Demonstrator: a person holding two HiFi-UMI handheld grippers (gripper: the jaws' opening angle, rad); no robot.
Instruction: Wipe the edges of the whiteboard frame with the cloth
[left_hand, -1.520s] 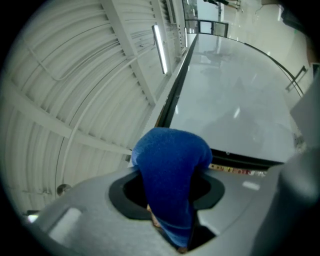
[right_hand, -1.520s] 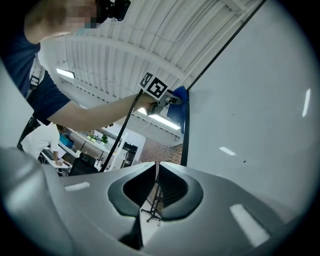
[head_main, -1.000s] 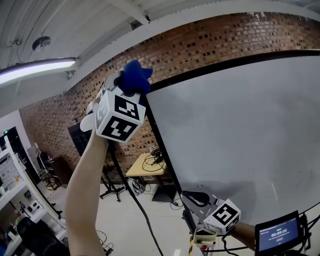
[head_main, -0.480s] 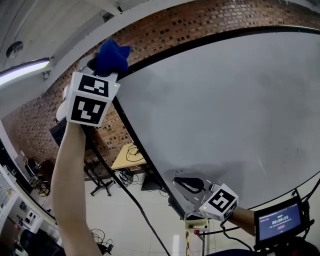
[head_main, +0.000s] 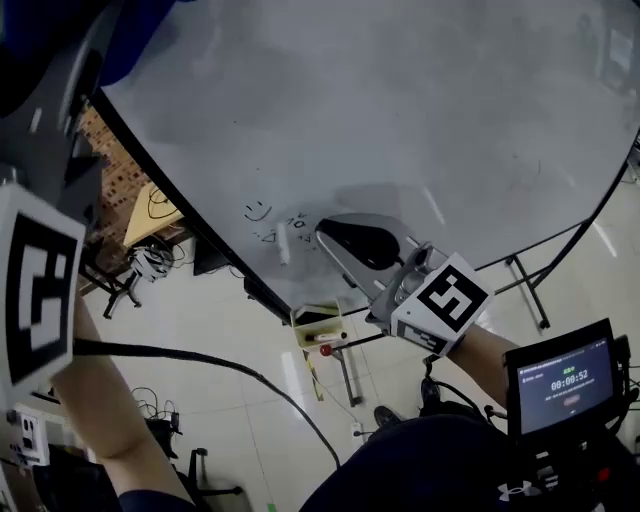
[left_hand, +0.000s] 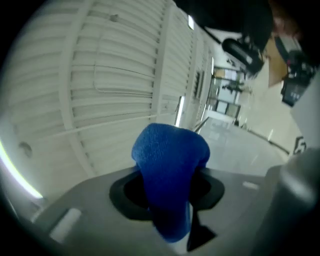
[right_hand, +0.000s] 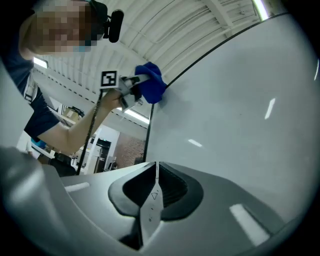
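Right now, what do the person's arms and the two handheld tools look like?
Both are grey moulded plastic with black recessed pads. The right tool and the left tool each carry a white cube printed with black square markers. The forearms are bare, and a dark blue short sleeve shows at the upper arm. A black cable appears to trail from the left tool.

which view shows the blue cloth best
The left gripper view: the cloth fills its centre, clamped in the jaws. The right gripper view shows it small, at the whiteboard's corner. The head view barely shows it.
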